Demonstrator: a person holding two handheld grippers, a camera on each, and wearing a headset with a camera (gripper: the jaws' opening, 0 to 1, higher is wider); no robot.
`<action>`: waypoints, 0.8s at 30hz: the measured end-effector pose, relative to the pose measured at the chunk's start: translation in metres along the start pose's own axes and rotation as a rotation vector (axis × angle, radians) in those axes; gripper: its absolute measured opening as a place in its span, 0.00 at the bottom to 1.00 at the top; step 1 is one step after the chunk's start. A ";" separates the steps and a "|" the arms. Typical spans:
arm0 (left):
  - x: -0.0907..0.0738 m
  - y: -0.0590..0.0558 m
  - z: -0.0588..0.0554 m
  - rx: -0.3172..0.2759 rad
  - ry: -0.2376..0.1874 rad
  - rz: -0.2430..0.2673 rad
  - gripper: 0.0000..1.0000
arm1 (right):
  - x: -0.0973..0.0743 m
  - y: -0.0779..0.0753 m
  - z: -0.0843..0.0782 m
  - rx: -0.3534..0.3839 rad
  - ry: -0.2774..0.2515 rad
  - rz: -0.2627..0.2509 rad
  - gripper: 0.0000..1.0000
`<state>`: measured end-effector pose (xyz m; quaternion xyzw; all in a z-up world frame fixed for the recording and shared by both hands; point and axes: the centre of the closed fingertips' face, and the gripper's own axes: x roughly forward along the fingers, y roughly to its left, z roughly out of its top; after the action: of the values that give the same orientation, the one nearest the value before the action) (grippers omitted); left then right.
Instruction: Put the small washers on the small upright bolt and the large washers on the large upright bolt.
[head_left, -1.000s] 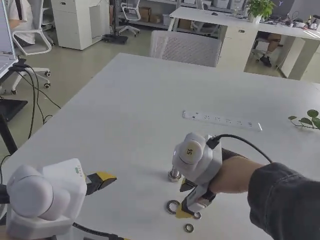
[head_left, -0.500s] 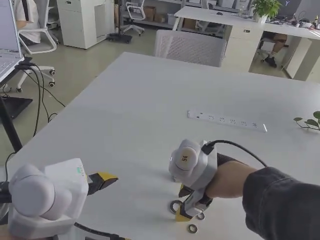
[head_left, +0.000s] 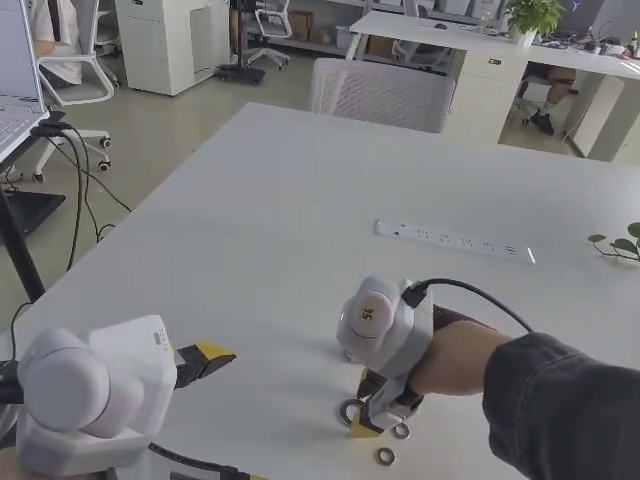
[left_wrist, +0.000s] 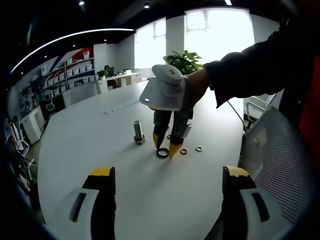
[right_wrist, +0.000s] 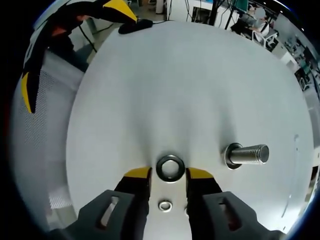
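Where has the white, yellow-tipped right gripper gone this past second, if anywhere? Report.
Yes, slightly: the right gripper tipped its body down and left toward the large round metal washer.

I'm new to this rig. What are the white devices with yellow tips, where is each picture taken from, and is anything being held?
No robot is involved: a person holds a handheld gripper in each hand. The wide picture comes from a headset camera. Each round picture comes from a camera on one gripper, looking along its jaws. On the white table are an upright bolt, a large washer and small washers. The right gripper points down, jaws open, with the large washer at their tips, not gripped. The left gripper is off to the side, jaws open, holding nothing.
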<state>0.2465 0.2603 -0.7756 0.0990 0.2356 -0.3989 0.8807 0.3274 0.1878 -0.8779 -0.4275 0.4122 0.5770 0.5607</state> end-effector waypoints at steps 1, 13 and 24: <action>0.000 0.000 0.000 -0.002 -0.002 -0.003 0.88 | 0.000 0.000 0.000 0.001 -0.001 -0.001 0.28; 0.003 -0.001 0.000 -0.001 0.004 -0.009 0.87 | 0.000 -0.001 0.000 0.006 -0.008 -0.007 0.24; 0.003 -0.001 -0.001 -0.001 0.006 -0.009 0.87 | -0.001 -0.002 -0.001 0.008 -0.002 -0.002 0.23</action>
<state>0.2474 0.2583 -0.7783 0.0989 0.2388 -0.4023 0.8782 0.3298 0.1870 -0.8770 -0.4252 0.4136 0.5752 0.5633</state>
